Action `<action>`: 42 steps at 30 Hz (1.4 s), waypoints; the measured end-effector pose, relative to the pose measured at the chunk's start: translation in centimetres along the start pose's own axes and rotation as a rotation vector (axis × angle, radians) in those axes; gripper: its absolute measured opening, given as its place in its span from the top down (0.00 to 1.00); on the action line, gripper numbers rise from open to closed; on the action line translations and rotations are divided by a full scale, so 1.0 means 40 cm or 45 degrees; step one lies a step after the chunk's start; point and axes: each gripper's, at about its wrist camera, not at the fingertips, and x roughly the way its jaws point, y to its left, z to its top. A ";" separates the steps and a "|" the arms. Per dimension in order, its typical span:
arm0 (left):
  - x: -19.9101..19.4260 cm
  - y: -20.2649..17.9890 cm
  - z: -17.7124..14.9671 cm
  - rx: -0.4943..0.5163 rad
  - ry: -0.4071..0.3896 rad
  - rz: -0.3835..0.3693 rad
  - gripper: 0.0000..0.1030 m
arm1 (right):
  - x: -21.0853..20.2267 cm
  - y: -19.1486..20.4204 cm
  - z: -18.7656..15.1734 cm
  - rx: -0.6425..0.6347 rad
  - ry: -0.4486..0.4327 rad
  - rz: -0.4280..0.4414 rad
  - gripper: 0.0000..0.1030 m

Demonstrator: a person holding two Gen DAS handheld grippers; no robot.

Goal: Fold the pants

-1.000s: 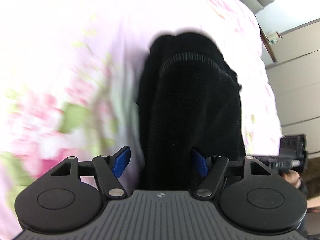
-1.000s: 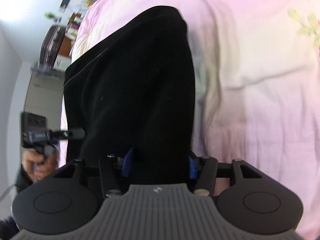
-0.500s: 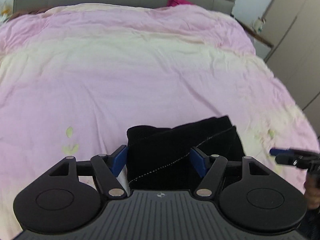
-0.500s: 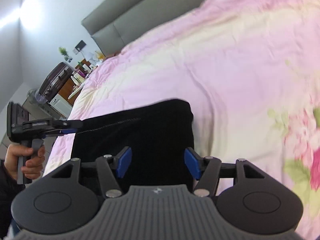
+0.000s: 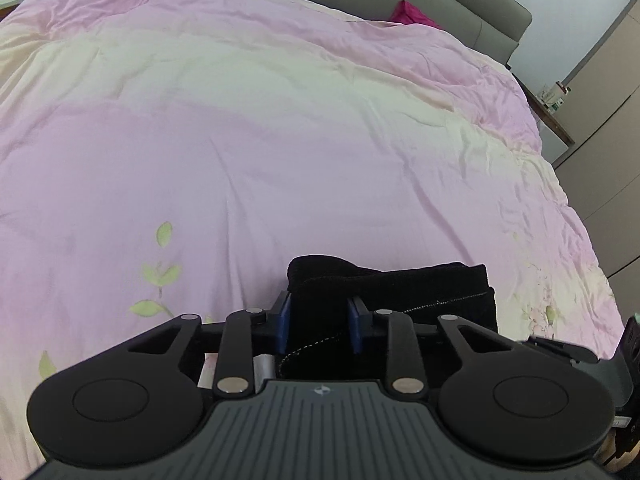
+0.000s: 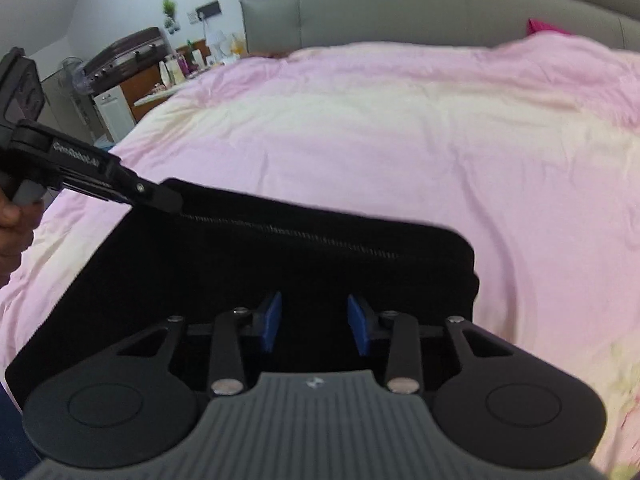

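The black pants (image 5: 420, 292) hang folded above the pink bed (image 5: 280, 140). My left gripper (image 5: 318, 322) is shut on a thick bunch of the pants at their left corner. In the right wrist view the pants (image 6: 280, 256) spread as a wide black panel with a stitched seam. My right gripper (image 6: 314, 322) has its blue pads (image 6: 270, 320) pressed on the pants' near right edge. The left gripper also shows in the right wrist view (image 6: 160, 196), pinching the far left corner.
A grey headboard (image 6: 400, 12) runs along the far side of the bed. A magenta item (image 5: 408, 14) lies by it. A nightstand with small items (image 6: 172, 68) stands at the left, wardrobes (image 5: 612, 120) at the right.
Both grippers have lifted the pants up from the bed and tilted level. The left jaws have closed in on the fabric. The pants now hang stretched between the two grippers.
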 end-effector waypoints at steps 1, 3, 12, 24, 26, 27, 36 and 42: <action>0.004 0.006 -0.004 -0.013 -0.002 -0.004 0.70 | 0.001 -0.020 -0.019 0.063 0.020 0.012 0.69; 0.011 0.012 -0.007 -0.025 -0.016 0.012 0.70 | -0.015 -0.049 -0.051 0.163 0.067 0.033 0.69; -0.085 -0.001 -0.026 -0.041 -0.121 0.061 0.55 | -0.194 -0.107 -0.154 0.298 0.144 0.078 0.49; -0.159 -0.038 -0.138 0.017 0.076 -0.067 0.21 | -0.242 -0.098 -0.080 0.225 0.147 -0.017 0.25; -0.136 -0.041 -0.145 0.009 0.115 -0.103 0.18 | -0.239 -0.094 -0.073 0.207 0.153 -0.004 0.22; -0.121 -0.043 -0.147 0.004 0.139 -0.110 0.15 | -0.236 -0.096 -0.070 0.199 0.158 0.007 0.19; 0.055 0.045 -0.197 -0.180 0.338 -0.191 0.00 | -0.125 -0.158 -0.076 0.330 0.243 0.172 0.15; 0.109 0.093 -0.188 -0.294 0.377 -0.354 0.00 | -0.031 -0.221 -0.082 0.482 0.331 0.333 0.04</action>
